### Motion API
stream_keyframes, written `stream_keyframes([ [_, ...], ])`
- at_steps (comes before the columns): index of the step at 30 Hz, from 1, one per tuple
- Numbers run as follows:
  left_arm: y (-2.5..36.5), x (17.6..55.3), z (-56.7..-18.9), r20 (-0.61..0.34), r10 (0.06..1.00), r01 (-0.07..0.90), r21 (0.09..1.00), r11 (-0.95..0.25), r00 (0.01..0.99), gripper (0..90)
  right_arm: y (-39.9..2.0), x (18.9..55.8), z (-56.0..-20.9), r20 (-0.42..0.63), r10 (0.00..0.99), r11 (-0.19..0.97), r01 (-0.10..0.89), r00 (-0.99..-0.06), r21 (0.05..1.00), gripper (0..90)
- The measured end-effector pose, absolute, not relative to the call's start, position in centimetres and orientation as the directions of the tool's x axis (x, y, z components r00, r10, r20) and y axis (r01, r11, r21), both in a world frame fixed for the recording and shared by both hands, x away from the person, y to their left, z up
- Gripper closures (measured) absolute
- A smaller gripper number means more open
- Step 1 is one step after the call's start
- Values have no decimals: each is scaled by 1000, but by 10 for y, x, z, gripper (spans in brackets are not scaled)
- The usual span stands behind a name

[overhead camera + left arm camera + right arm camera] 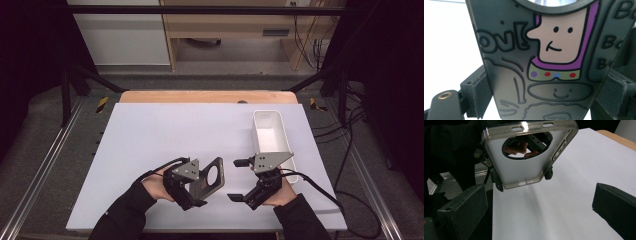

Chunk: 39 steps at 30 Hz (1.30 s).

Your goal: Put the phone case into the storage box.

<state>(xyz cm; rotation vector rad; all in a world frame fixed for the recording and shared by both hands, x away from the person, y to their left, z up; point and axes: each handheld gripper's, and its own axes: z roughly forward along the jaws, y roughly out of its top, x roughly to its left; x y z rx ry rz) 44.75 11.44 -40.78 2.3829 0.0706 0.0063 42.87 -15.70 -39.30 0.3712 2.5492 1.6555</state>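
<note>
A grey, translucent phone case [212,176] with a round camera hole is held up off the white table top [165,130], near its front edge. My left gripper [196,190] is shut on its two long sides. In the left gripper view the case [544,62] shows a cartoon print, with a pad [480,96] pressed on each side of it. In the right gripper view the plain inner side of the case [524,167] faces me. My right gripper [238,180] stands open just right of the case, with nothing between its fingers [464,207].
A white oblong bin [285,135] stands on the right part of the table, just beyond the right hand. A wooden board edge [207,96] runs along the far side. Cables [345,150] lie on the floor to the right.
</note>
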Motion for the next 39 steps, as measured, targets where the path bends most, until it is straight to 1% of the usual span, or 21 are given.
stream_keyframes([
  [16, 106, 447, -407, -28, 36, 45, 744, -666, 999, 117, -153, 428, -396, 92, 236, 360, 175, -967, 916, 1],
  [27, 100, 448, -408, -53, 10, 47, 757, -652, 999, 117, -150, 428, -398, 105, 228, 359, 184, -968, 915, 1],
  [39, 90, 450, -408, -60, -6, 42, 770, -637, 998, 117, -150, 428, -398, 114, 221, 345, 187, -969, 920, 1],
])
